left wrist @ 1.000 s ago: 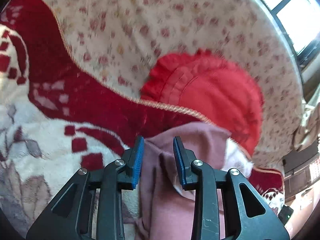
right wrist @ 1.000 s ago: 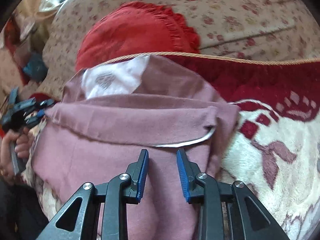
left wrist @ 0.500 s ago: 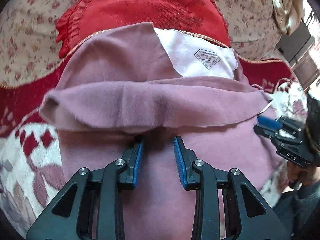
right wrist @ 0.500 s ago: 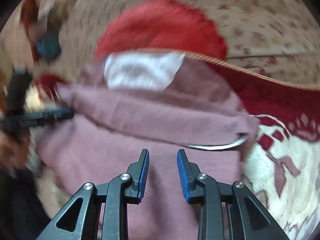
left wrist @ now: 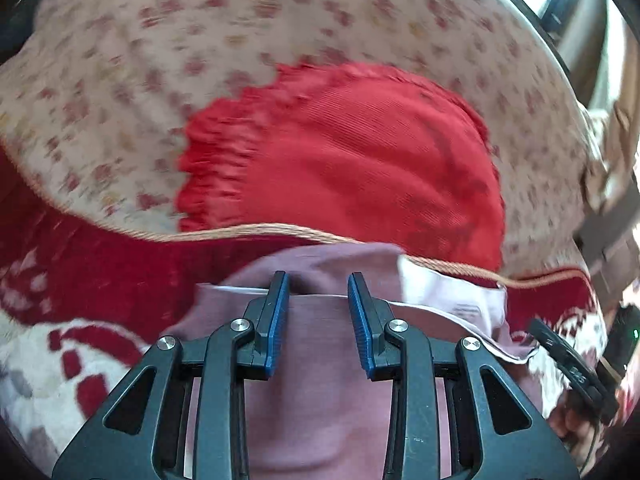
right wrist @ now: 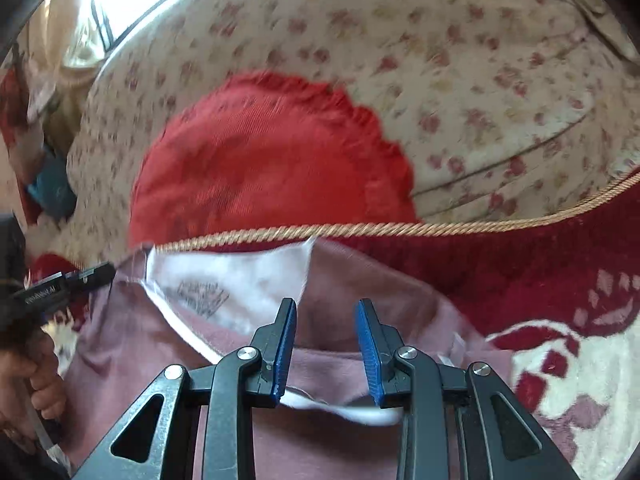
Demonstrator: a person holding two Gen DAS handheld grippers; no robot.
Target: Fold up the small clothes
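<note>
While both sets of jaws sit wide over the mauve garment (right wrist: 352,364), we've one fold in, probably more left.

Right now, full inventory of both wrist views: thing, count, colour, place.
garment: 1, mauve, lying on the blanket under both grippers
printed label: 1, white, inside the garment near its far edge
cushion: 1, red with frilled edge, behind the garment
floral cover: 1, beige with red flowers, behind the cushion
blanket: 1, dark red and cream, gold cord edge, under the garment
left gripper: 1, black with blue pads, open over the garment
right gripper: 1, black with blue pads, open over the garment
</note>
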